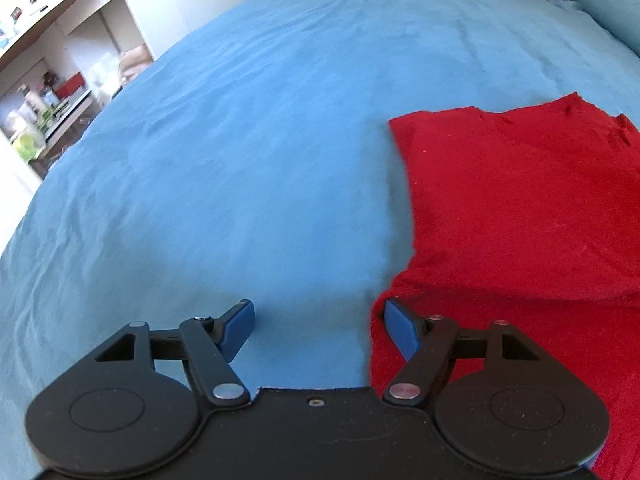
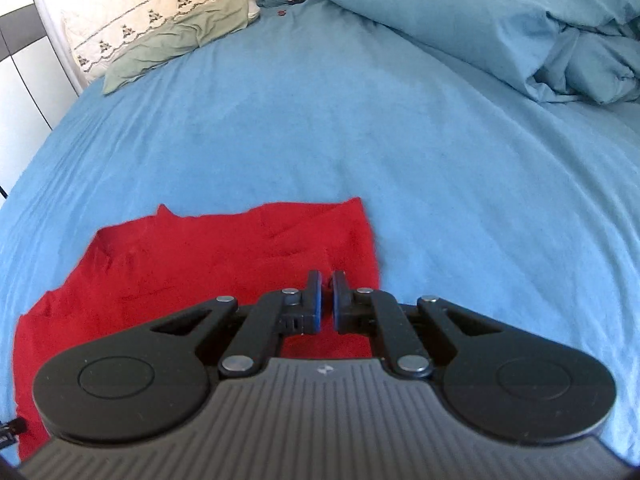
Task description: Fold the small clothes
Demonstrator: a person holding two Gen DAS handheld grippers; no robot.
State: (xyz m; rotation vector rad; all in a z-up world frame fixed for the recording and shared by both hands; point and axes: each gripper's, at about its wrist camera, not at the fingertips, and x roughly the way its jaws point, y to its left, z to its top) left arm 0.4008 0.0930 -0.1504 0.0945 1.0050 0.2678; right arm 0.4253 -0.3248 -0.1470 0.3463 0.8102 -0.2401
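**A:** Left wrist view first: the left gripper (image 1: 319,330) has its blue-padded fingers (image 1: 239,330) spread wide, nothing between them. It hovers over the blue bedsheet (image 1: 248,152), right at the edge of the red garment (image 1: 520,208).

**B:** And where does that garment sit for you?

**A:** It fills the frame from about 2 o'clock down to 5 o'clock, lying flat on the sheet. The right-hand finger is over its near left corner; the left-hand finger is over bare sheet. Whether either pad touches the fabric, I cannot tell.

**B:** Right wrist view now. The right gripper (image 2: 325,300) is a different story: fingers drawn narrow, only a thin slit between the pads. Red cloth shows behind that slit, but I cannot tell whether any of it is pinched.

**A:** Garment position on your side?

**B:** It spreads from 9 o'clock down to 6 o'clock, running under the gripper body, and its far right corner sits just above the fingertips near the middle of the frame. A few soft creases run across it.

**A:** Beyond that?

**B:** A bunched blue duvet (image 2: 500,24) at 1 to 2 o'clock, well apart from the garment, and a cream embroidered pillow (image 2: 152,4) with a green pillow (image 2: 180,44) resting against it at 11 o'clock.

**A:** On mine, white shelving (image 1: 60,92) holding small items at 9 to 10 o'clock, off the bed's edge.
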